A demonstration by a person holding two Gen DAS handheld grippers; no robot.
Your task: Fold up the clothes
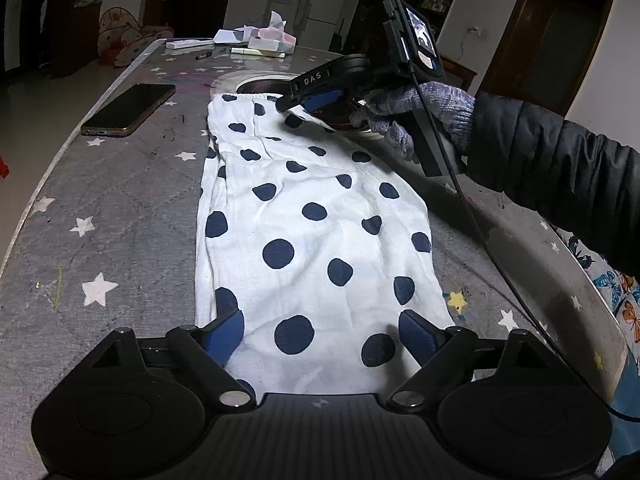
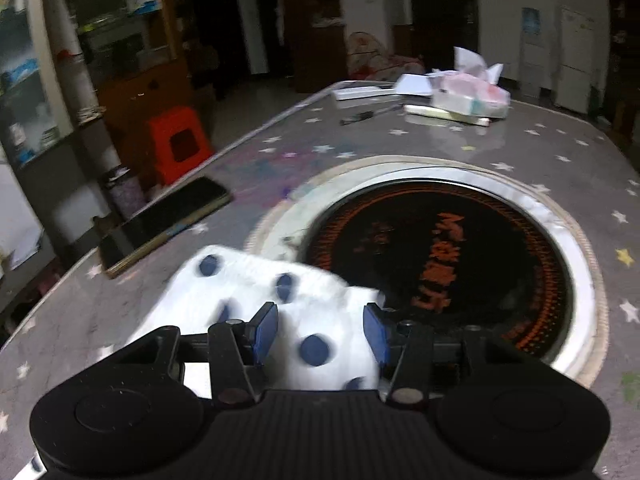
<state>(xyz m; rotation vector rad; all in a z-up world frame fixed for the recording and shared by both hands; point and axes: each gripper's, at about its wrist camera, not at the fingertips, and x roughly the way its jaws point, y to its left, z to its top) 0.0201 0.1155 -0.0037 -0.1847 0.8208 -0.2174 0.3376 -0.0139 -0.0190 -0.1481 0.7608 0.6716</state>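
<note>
A white garment with dark blue polka dots (image 1: 316, 216) lies flat and lengthwise on the grey star-patterned table (image 1: 120, 208). My left gripper (image 1: 322, 334) is open over its near end, blue pads on either side of the cloth. My right gripper (image 1: 304, 102) is at the garment's far end by the elastic waistband, over the round cooker edge. In the right wrist view the right gripper (image 2: 322, 330) is open with the spotted cloth (image 2: 280, 304) lying between and below its pads.
A round black induction cooker (image 2: 440, 264) is set into the table beyond the garment. A phone (image 1: 130, 110) lies on the left. Tissues, papers and a pen (image 1: 256, 42) sit at the far end. A red stool (image 2: 178, 146) stands off the table.
</note>
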